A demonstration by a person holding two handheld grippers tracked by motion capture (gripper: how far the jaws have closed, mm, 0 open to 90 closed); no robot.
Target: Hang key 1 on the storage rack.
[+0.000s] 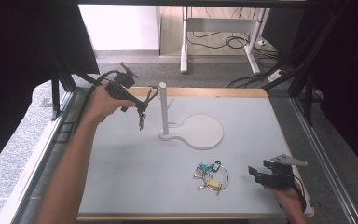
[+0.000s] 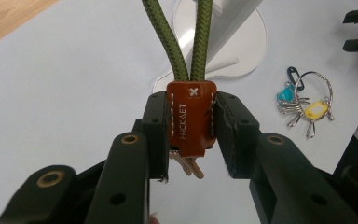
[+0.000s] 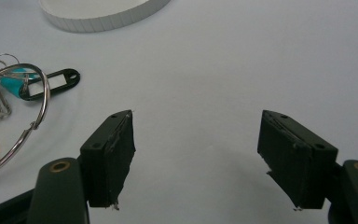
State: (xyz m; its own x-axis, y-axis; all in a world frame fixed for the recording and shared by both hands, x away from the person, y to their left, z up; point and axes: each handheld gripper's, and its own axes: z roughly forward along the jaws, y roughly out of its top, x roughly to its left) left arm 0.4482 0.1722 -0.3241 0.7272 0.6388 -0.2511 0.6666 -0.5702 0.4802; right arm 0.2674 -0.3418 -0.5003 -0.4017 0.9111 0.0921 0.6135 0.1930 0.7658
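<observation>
High view, left side: we hold the left gripper [image 1: 142,108] raised above the table [image 1: 121,177], just left of the white post [image 1: 163,107].
Left grip: in the left gripper view our jaws are clamped on the brown leather tab [image 2: 191,116] of the green cord lanyard [image 2: 186,42], with keys [image 2: 189,165] hanging below the tab.
Progress: we judge the lanyard lifted and brought near the post; its loop is not yet over the post top, so hanging it is left to do.
Middle: the post rises from a white stand base [image 1: 200,131], apart from everything else.
In the way: nothing sits between lanyard and post; the loop must clear the post's top.
Right of centre: a key ring bunch [image 1: 210,176] with teal and yellow tags lies flat, untouched.
Right side: our right gripper [image 1: 260,175] rests low near the table edge, jaws wide apart and empty, beside the bunch but not touching it.
</observation>
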